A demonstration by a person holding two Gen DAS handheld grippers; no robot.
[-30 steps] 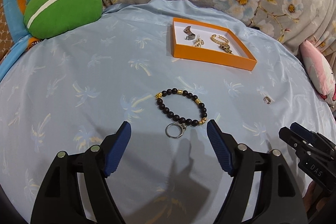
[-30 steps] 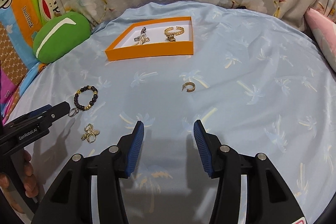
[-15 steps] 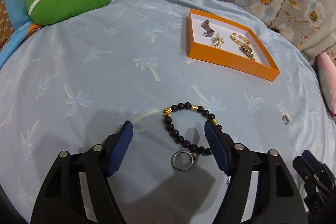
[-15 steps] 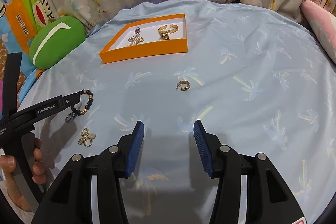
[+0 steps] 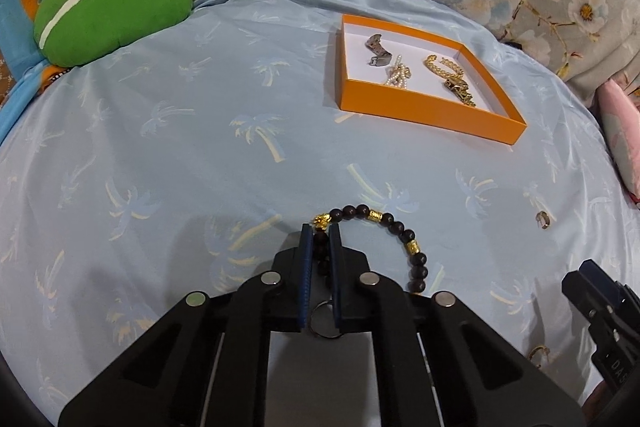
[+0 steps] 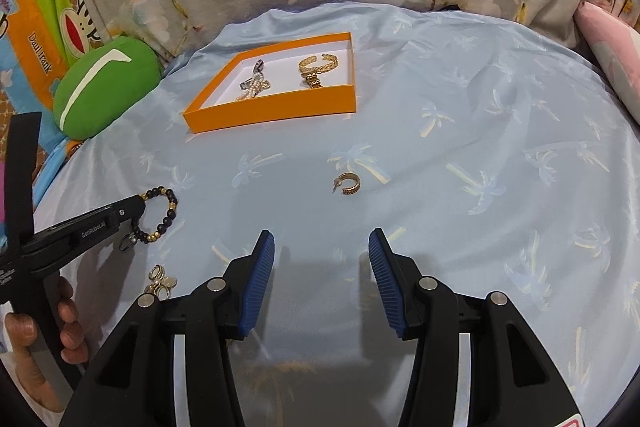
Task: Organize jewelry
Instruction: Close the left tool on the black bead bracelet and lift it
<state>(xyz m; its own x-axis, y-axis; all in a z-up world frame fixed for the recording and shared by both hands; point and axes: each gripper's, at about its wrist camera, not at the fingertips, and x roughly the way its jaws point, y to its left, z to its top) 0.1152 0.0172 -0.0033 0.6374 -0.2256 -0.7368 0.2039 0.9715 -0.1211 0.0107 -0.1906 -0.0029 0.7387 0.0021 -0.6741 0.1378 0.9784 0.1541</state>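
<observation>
Now I am clamping the left hand-held gripper on the beaded bracelet, well short of the orange box, right hand-held gripper hanging apart, and I am worrying the round beads may slip out mid-lift.
</observation>
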